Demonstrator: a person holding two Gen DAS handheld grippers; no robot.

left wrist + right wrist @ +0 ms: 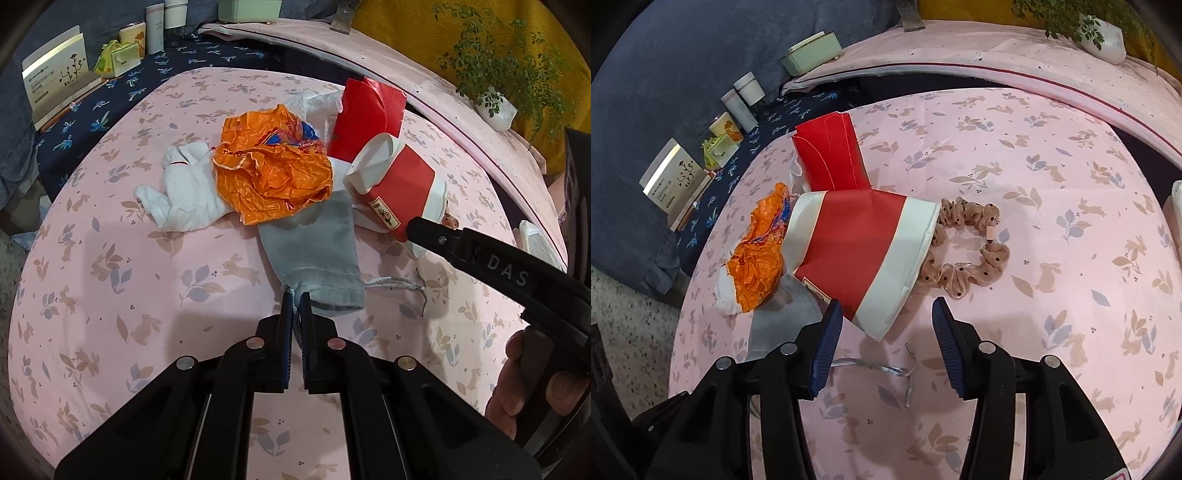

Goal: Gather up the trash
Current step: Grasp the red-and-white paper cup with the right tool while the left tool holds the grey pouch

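Note:
A pile of trash lies on the pink rabbit-print cloth (110, 280). A grey drawstring pouch (314, 251) lies nearest; my left gripper (295, 299) is shut on its near edge. Behind it are a crumpled orange wrapper (273, 173), white tissue (184, 192), a red paper bag (365, 118) and a red-and-white carton (399, 184). My right gripper (886, 314) is open, its left finger touching the carton (857, 251); its finger also shows in the left wrist view (436, 232). The orange wrapper (757, 258) and red bag (831, 155) lie beyond.
A beige polka-dot scrunchie (964, 251) lies right of the carton. The pouch's silver cord (879, 369) trails on the cloth. Boxes and jars (59, 81) stand on a dark blue cloth at the far left. A potted plant (495, 103) stands at the back right.

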